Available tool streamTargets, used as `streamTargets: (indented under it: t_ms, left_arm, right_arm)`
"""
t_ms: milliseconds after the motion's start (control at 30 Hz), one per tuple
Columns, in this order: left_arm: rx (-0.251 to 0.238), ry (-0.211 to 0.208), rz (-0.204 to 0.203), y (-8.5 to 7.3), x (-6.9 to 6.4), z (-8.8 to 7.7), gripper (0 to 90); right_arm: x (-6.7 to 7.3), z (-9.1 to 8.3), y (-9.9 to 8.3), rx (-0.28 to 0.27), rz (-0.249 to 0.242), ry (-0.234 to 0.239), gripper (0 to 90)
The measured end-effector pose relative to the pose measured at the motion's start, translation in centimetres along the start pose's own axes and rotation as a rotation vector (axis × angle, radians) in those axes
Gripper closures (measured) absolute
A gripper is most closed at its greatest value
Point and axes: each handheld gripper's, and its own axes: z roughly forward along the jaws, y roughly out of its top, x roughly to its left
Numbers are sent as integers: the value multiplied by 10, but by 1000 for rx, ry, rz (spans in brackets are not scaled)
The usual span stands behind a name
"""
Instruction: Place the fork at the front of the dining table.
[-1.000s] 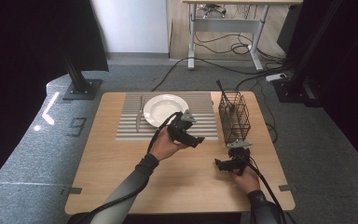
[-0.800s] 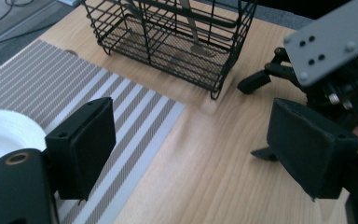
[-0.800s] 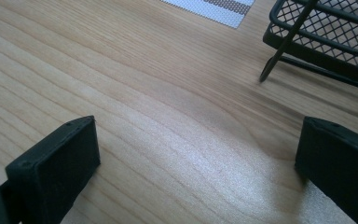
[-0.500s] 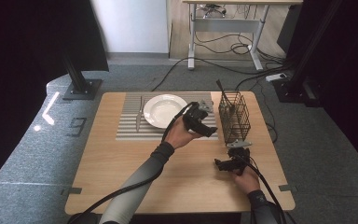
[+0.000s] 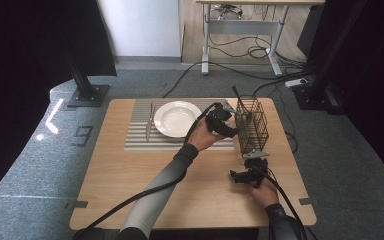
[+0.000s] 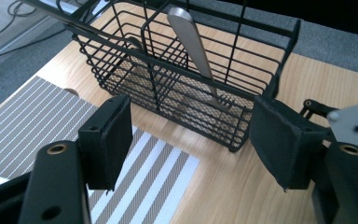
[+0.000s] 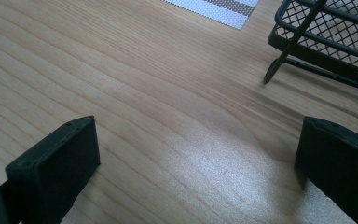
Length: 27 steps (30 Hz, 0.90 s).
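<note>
**Two grippers at the table, both with nothing in them**

On the left side of the wooden table [image 5: 130,185] lies a striped mat [image 5: 135,135]. A knife or some other thin piece of cutlery [image 5: 149,122] lies on the mat, just beside a white plate [image 5: 176,118] (the plate looks bare).

Next comes the left gripper [image 5: 228,131]. The person's left arm, in a grey sleeve [image 5: 155,192], reaches far across the table to hold it up near the right edge of the mat. Its tip is just beside the black wire basket [image 5: 254,127]. In the left gripper view its two black jaws stand wide apart, and nothing is between them. Past the jaws you can see the basket up close. A silver fork [image 6: 195,51] leans inside it, handle up and prongs down on the mesh floor. A dark, thin handle [image 6: 65,16] leans out over the basket's far corner. In the high view it sticks up at the basket's back left corner.

The basket stands on the table to the right of the mat, close to the table's right edge.

Last is the right gripper [image 5: 236,177], held low over the bare wood near the front right of the table, in front of the basket. Its jaws are wide open too, with only table between them. In the right gripper view a corner of the mat and the bottom of the basket show at the top.
</note>
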Motion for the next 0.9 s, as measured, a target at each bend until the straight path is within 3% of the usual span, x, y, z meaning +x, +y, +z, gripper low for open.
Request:
streamTargets:
  t_ms: [333,500,700,767,900]
  left_arm:
    - [-11,-16,-12,15,3,16,444]
    - [10,-19,-16,22,2,23,547]
    - [16,-58,-58,25,5,26,749]
    - [3,-87,-84,25,6,25,778]
    - [-32,-109,-84,26,6,20,860]
  right_arm:
    - [0,0,0,0,-2,0,0]
    - [0,0,0,0,-2,0,0]
    - [0,0,0,0,-2,3,0]
    - [0,0,0,0,-2,3,0]
    - [1,0,0,3,1,6,0]
